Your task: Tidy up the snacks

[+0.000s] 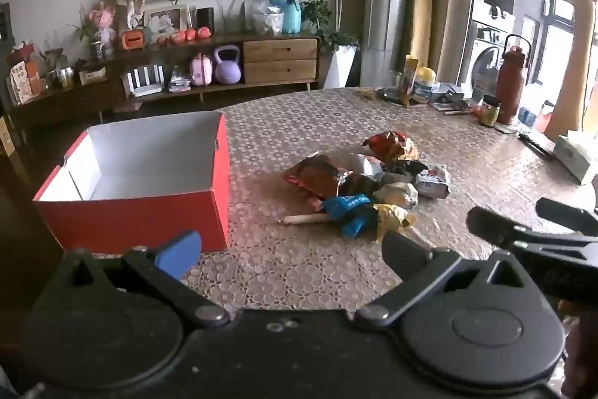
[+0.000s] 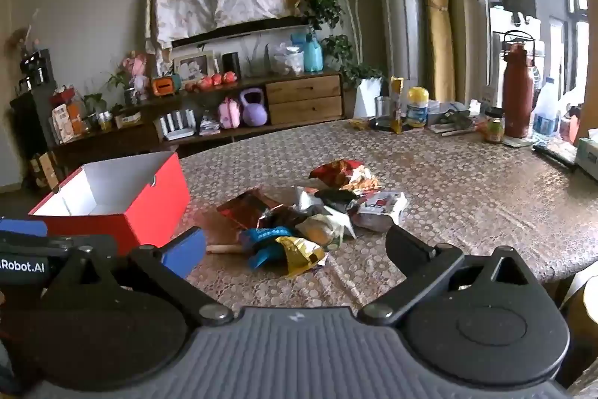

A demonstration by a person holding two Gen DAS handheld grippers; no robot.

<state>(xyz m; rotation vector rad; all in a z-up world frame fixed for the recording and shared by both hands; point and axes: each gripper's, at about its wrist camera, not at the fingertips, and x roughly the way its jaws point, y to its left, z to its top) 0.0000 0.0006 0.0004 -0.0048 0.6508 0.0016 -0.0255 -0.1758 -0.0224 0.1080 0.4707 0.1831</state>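
1. The left gripper [image 1: 289, 251] fills the bottom of the left wrist view. Its two fingers are spread wide, and nothing is between them. One finger has a blue pad [image 1: 179, 253]; the other finger is black.
2. The right gripper [image 2: 295, 249] fills the bottom of the right wrist view. Its fingers are also spread wide and hold nothing. It hovers above the table [image 2: 467, 197], near the front edge of the snack pile.
3. In the left wrist view, the fingers of the right gripper show at the lower right edge of the frame.
4. The snack packets [image 1: 368, 184] lie in a loose pile near the centre of the frame, on the patterned tablecloth. A blue packet [image 1: 351, 210] and a yellow packet [image 1: 394, 217] are the closest ones; a red-orange bag [image 1: 390, 144] is at the far side of the pile.
5. A thin wooden stick [image 1: 304, 218] lies just beside the blue packet.
6. The red cardboard box [image 1: 149, 212] stands open at the left of the frame, apart from the pile. Its white inside holds no snacks.
7. At the far edge of the table, in the upper right, stand a dark red bottle [image 2: 517, 96] and a few jars.
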